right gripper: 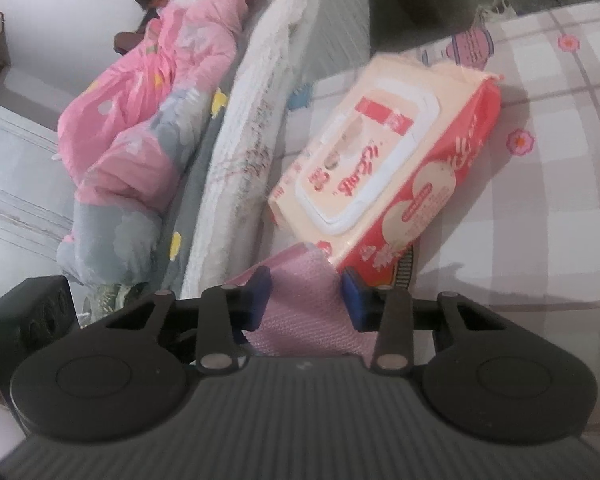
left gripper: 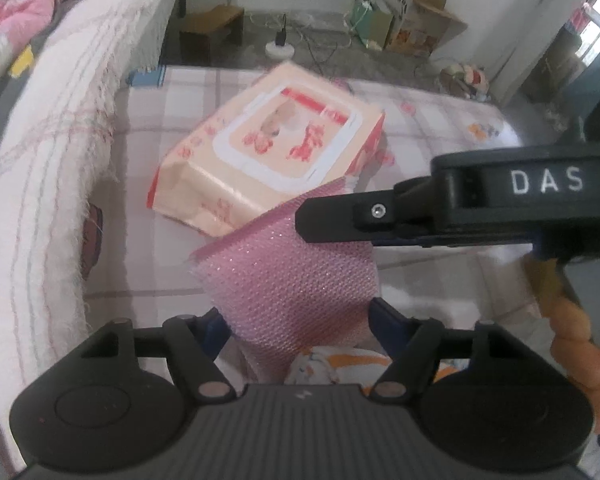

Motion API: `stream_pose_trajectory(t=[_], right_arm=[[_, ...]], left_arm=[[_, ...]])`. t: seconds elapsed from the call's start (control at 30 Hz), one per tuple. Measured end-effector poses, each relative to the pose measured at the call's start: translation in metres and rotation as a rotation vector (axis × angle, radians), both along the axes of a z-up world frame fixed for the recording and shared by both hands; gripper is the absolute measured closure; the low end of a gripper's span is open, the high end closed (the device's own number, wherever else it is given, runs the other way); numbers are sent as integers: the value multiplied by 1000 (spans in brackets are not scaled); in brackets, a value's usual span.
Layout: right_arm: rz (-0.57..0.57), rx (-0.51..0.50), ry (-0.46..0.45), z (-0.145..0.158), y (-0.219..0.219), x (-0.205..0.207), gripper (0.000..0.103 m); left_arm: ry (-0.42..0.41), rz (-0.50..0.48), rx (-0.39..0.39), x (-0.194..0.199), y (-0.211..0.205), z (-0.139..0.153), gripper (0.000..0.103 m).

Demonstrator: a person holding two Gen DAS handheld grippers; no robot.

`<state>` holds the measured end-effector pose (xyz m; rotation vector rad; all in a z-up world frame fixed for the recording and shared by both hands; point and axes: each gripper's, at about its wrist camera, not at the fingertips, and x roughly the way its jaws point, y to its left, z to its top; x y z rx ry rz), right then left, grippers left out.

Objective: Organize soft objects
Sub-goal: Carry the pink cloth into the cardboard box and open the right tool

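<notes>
A pink mesh cloth point(left gripper: 296, 276) stands upright between the blue pads of my left gripper point(left gripper: 300, 320), which is shut on its lower part. From the right, a black finger point(left gripper: 340, 216) of the other gripper lies across the cloth's top edge. In the right wrist view the same pink cloth point(right gripper: 306, 316) fills the gap between the pads of my right gripper point(right gripper: 306, 296), and both pads press on it. Just beyond the cloth, a peach and red pack of wet wipes point(left gripper: 268, 160) point(right gripper: 384, 176) lies flat on the checked bed sheet point(right gripper: 540, 208).
A rolled white fringed blanket point(left gripper: 60, 168) point(right gripper: 252, 140) borders the bed on the left. Behind it a person lies under a pink quilt point(right gripper: 148, 120). A hand point(left gripper: 572, 340) holds the right gripper. Cardboard boxes point(left gripper: 416, 24) stand on the floor beyond the bed.
</notes>
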<state>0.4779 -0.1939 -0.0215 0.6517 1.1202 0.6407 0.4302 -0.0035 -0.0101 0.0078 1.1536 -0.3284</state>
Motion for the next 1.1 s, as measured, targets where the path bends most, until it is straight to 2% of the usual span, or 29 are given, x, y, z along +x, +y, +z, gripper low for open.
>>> stream_pose_trajectory(t=[0.13, 0.37, 0.5, 0.63, 0.87, 1.1], right_arm=[[-16, 30, -46, 23, -9, -3, 66], [-39, 85, -167, 79, -35, -24, 67], [-69, 108, -210, 109, -62, -46, 67], [-117, 112, -230, 132, -103, -78, 67], [-258, 48, -204, 145, -207, -139, 67], [-404, -25, -100, 122, -315, -174, 67]], left_arm=[[-70, 2, 3, -6, -4, 27, 32], [-191, 12, -13, -27, -16, 84, 33], [-232, -8, -30, -47, -36, 112, 34], [-262, -60, -44, -71, -73, 132, 34], [-227, -195, -94, -98, -169, 131, 34], [-136, -333, -107, -104, -277, 100, 34]])
